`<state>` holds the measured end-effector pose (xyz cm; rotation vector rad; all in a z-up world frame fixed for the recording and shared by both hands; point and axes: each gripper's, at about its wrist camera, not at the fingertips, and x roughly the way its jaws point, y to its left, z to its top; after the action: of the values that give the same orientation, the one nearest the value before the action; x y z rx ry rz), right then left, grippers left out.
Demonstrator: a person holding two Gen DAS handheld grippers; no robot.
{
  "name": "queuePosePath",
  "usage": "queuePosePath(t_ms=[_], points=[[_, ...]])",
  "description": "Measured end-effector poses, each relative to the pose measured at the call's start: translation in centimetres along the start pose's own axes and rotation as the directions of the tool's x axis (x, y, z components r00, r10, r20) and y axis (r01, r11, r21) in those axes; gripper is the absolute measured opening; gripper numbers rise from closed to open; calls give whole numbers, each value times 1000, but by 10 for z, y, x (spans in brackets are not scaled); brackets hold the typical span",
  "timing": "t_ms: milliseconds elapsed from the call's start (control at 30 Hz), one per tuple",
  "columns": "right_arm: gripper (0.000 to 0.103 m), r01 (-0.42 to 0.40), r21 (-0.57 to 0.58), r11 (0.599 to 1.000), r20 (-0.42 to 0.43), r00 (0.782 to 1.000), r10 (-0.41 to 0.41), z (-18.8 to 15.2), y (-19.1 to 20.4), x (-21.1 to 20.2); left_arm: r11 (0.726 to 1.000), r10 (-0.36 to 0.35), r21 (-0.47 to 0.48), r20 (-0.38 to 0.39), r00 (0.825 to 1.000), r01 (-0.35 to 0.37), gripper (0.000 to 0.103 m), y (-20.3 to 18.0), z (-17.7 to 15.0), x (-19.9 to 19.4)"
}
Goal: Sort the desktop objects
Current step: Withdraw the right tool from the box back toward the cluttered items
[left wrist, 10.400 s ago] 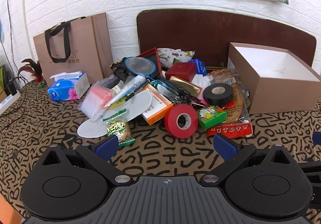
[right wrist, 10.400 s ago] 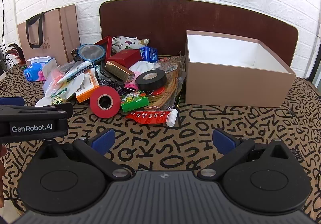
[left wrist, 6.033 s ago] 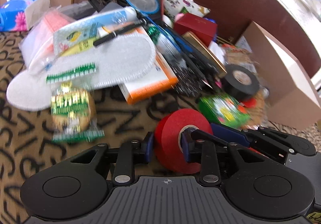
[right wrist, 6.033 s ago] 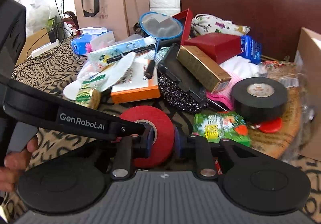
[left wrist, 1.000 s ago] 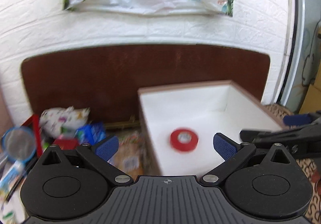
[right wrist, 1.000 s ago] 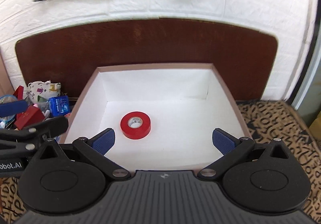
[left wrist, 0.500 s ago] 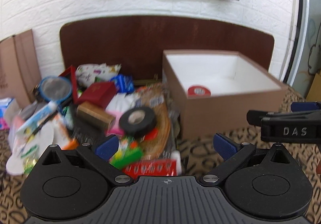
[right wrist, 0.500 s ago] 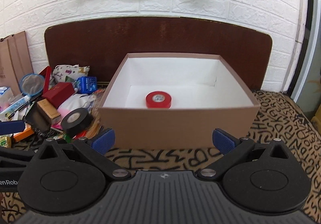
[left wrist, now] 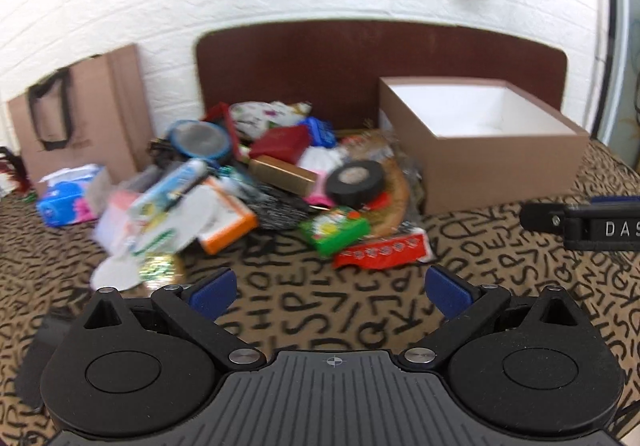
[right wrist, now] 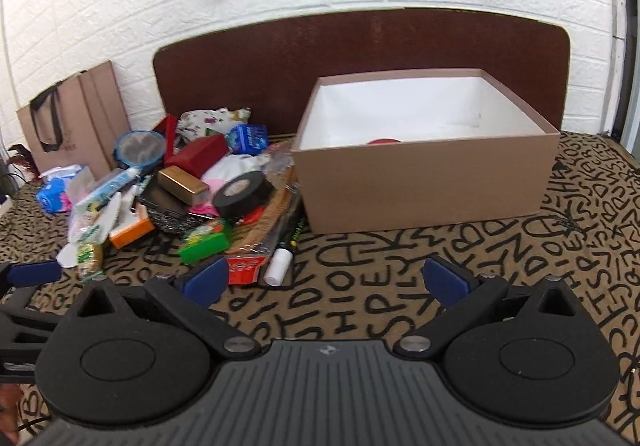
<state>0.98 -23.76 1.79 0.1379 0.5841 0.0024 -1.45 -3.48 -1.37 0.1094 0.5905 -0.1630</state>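
A brown cardboard box (right wrist: pixel 424 182) with a white inside stands on the patterned tablecloth; only the top edge of the red tape roll (right wrist: pixel 383 141) shows inside it. The same box (left wrist: pixel 492 166) sits at the right in the left wrist view. Left of it lies a pile: a black tape roll (left wrist: pixel 355 182) (right wrist: pixel 243 188), a green packet (left wrist: pixel 335 230), a red box (right wrist: pixel 198 155), a gold box (right wrist: pixel 182 180). My left gripper (left wrist: pixel 328 288) is open and empty above the cloth. My right gripper (right wrist: pixel 326 280) is open and empty too, in front of the box.
A brown paper bag (left wrist: pixel 80 118) leans on the white brick wall at the left, with a blue tissue pack (left wrist: pixel 66 198) before it. A dark wooden board (right wrist: pixel 360 58) stands behind the pile and box. A white marker (right wrist: pixel 286 254) lies by the box's front corner.
Both grippers have pulled back and lowered away from the box, and both views have swung left toward the pile. The red tape stays in the box.
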Motion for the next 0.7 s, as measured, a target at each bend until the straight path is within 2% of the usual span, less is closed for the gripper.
queuePosePath(t_ms=[67,200,333,467,700], points=[[103,-11,-13,1000,0,1000,11,-1,5,1,999,12,-32,4,1000,-12,103,8,0,3],[103,-8,-44,999,-45,999,6,-10,15,19,995,5,-94,-69,998,-12,103,21,-7,30],[103,-44,-109,993,-101,994,33,-25,27,36,989,-7,-146,-116,993,-10,103,34,-13,51],[103,-105,-135,985,-119,989,89,-30,38,51,983,-35,-184,-95,995,17,103,42,-6,60],[103,-200,-229,953,-70,980,188,-27,56,73,978,-81,-197,-66,994,67,103,49,9,92]])
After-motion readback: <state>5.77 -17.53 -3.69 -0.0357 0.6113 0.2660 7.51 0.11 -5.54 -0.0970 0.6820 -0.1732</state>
